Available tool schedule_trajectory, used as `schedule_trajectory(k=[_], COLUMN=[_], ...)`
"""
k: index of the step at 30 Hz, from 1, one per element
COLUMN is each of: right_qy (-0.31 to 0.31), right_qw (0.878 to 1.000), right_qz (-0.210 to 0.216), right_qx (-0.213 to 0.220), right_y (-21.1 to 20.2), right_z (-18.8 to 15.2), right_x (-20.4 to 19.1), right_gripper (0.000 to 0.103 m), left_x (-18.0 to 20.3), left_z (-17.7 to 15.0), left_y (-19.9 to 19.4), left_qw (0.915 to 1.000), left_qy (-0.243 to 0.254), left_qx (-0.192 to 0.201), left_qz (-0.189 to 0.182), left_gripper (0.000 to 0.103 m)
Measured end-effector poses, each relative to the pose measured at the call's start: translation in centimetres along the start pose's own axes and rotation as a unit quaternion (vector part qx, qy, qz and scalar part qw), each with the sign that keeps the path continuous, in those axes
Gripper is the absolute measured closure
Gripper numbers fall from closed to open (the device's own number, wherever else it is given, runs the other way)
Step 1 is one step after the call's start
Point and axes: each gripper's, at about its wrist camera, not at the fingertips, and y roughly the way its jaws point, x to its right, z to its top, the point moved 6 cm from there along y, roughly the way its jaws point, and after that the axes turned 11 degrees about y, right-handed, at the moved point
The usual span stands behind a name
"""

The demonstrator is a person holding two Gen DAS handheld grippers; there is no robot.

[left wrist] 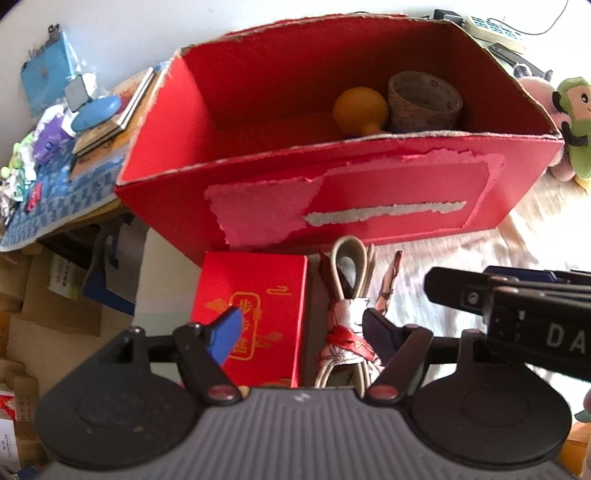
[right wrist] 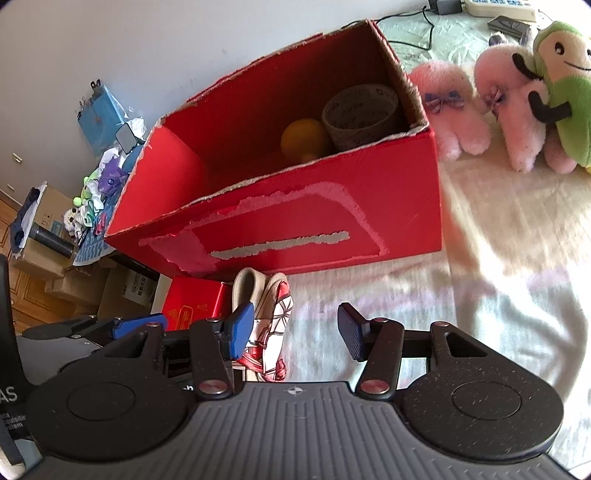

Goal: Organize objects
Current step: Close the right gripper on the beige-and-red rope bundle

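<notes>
A large open red cardboard box (left wrist: 369,177) (right wrist: 295,236) stands on the bed, holding an orange gourd-shaped toy (left wrist: 360,110) (right wrist: 304,142) and a brown tape roll (left wrist: 424,101) (right wrist: 360,114). In front of it lie a small red gift box (left wrist: 255,310) (right wrist: 192,302) and a coiled beige cable wrapped in red-and-white printed cloth (left wrist: 351,280) (right wrist: 269,317). My left gripper (left wrist: 304,332) is open, its fingers spanning the small box's right part and the cable bundle. My right gripper (right wrist: 295,332) is open just right of the bundle, with only sheet between its fingers.
Pink and green plush toys (right wrist: 517,103) (left wrist: 576,122) sit right of the big box. A power strip (right wrist: 498,7) lies behind them. A cluttered side table (left wrist: 55,129) with books and small items stands at the left, with cardboard boxes (right wrist: 48,258) below it.
</notes>
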Motion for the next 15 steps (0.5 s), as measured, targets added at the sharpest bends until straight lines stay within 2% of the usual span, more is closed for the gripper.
schedule_trajectory(k=[3,8,10,12,15], right_qy=[0.003,0.012,0.013,0.012,0.01], right_qw=[1.0,1.0,1.0,0.999,0.999], right_qz=[0.001,0.003,0.007,0.01,0.013], right_qx=[-0.004,-0.015,-0.023,-0.031,-0.041], right_y=[0.3,0.9,1.3,1.8,2.5], right_z=[0.1,0.1,0.0,-0.2,-0.7], right_x=[0.1,0.4,0.4,0.2,-0.1], right_gripper=[0.049,0.049,0.049,0.049,0.049], left_x=[0.1,-0.1,-0.2,-0.1,0.1], left_z=[-0.5,-1.9,-2.2,-2.4,-2.5], left_y=[0.0,-0.2,-0.2,-0.2,-0.3], left_qw=[0.9997,0.9968,0.9951,0.9915,0.988], left_qy=[0.012,0.017,0.016,0.011,0.016], left_qx=[0.011,0.035,0.04,0.047,0.064], left_qz=[-0.015,-0.07,-0.089,-0.121,-0.14], left_gripper=[0.031,0.037,0.042,0.043,0.043])
